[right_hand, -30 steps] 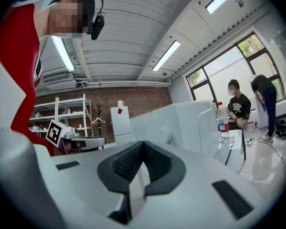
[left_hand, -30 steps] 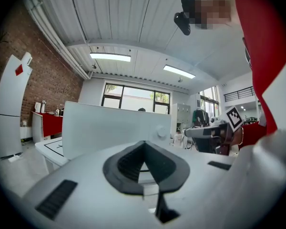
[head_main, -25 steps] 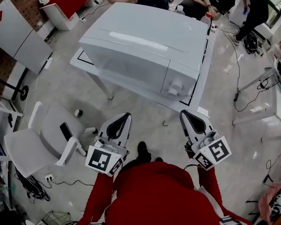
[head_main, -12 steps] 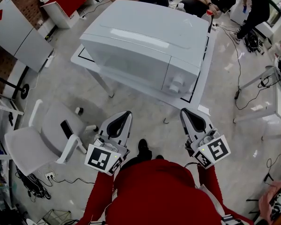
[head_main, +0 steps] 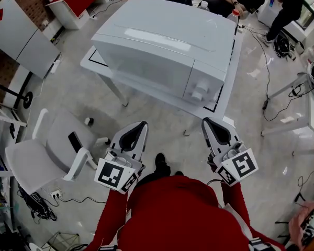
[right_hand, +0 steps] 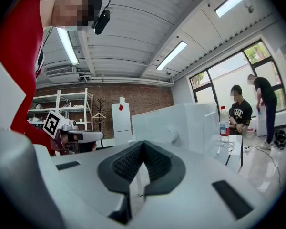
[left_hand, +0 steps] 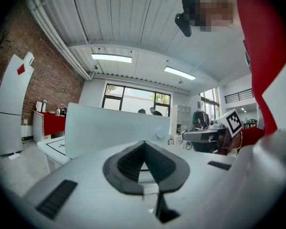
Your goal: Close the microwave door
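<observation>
White microwave point(head_main: 162, 41) on table point(head_main: 90, 65), door point(head_main: 146, 69) flush shut, knob point(head_main: 198, 92) front-right; left gripper point(head_main: 141, 125), right gripper point(head_main: 207, 121) clenched, empty.

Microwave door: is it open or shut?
Shut. The door lies flush with the microwave front, with no gap beside the knob.

The left gripper point(left_hand: 144, 149) has its jaws pressed together with nothing between them, facing the white microwave point(left_hand: 109, 128). The microwave stands on the surface point(left_hand: 52, 147), back from its left edge, with a round knob point(left_hand: 158, 134) at the right end of its front. The right gripper point(left_hand: 188, 135) hangs to the right.
</observation>
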The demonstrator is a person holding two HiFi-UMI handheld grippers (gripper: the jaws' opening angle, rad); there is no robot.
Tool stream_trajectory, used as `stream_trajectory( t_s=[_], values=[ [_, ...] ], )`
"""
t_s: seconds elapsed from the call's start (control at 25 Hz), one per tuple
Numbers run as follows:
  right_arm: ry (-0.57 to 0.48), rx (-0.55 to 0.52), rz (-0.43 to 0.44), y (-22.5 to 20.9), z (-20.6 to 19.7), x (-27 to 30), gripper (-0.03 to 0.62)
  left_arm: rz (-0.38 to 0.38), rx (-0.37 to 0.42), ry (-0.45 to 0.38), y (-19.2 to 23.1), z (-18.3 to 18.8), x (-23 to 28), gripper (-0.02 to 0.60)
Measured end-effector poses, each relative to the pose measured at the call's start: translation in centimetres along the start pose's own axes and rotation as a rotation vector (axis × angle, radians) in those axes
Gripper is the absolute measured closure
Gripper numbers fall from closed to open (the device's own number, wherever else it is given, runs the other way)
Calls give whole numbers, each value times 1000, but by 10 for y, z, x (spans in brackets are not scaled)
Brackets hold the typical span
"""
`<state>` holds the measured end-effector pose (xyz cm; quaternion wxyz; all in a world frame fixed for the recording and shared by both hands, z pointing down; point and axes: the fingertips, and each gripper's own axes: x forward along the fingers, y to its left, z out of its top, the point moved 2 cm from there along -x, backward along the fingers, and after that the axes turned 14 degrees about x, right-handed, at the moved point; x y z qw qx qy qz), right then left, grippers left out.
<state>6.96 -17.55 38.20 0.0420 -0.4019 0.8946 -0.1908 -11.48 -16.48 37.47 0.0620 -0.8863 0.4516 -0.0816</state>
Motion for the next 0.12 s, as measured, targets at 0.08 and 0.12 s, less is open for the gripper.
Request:
stream_trajectory(
  t_s=[0.08,0.12],
  values=[
    [1,-3,2,2,-1,1,585,1,-4,5,1,-2,-1,574],
    [2,-5,3,3,-1,1,585,2,-6,7,1,-2,-2,574]
  ],
)
